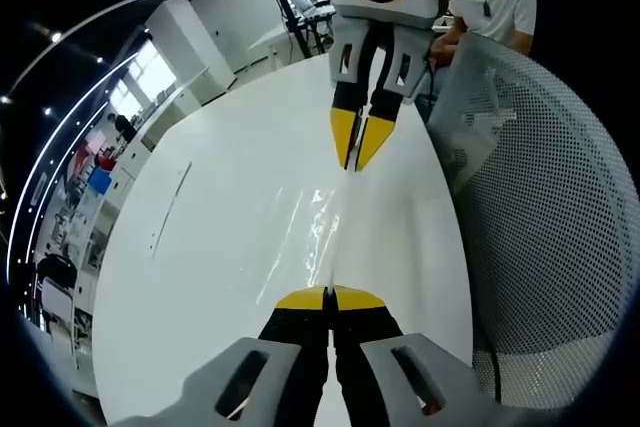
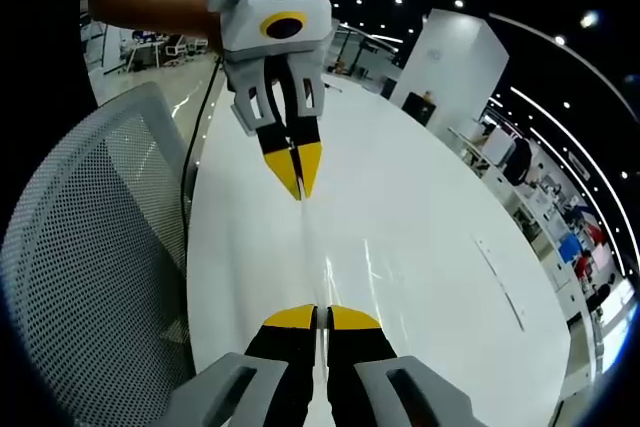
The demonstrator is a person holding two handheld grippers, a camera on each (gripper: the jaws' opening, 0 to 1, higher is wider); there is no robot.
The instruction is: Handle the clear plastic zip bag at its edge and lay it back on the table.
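Observation:
The clear plastic zip bag (image 1: 316, 229) is stretched between both grippers above the white table (image 1: 210, 247), showing mostly as glare and creases. My left gripper (image 1: 328, 298) is shut on the bag's near edge with its yellow tips pressed together. Opposite it, the right gripper (image 1: 357, 161) pinches the far edge, tips closed. In the right gripper view the bag (image 2: 311, 262) looks like a thin, nearly edge-on sheet running from my right gripper (image 2: 316, 316) up to the left gripper (image 2: 299, 190). A person's hand (image 2: 150, 2) holds the left gripper.
A grey mesh chair back (image 1: 550, 217) stands close along one long side of the table; it is also in the right gripper view (image 2: 90, 227). A thin seam line (image 1: 170, 207) marks the tabletop. White cabinets (image 2: 455, 57) and office furniture lie beyond the table.

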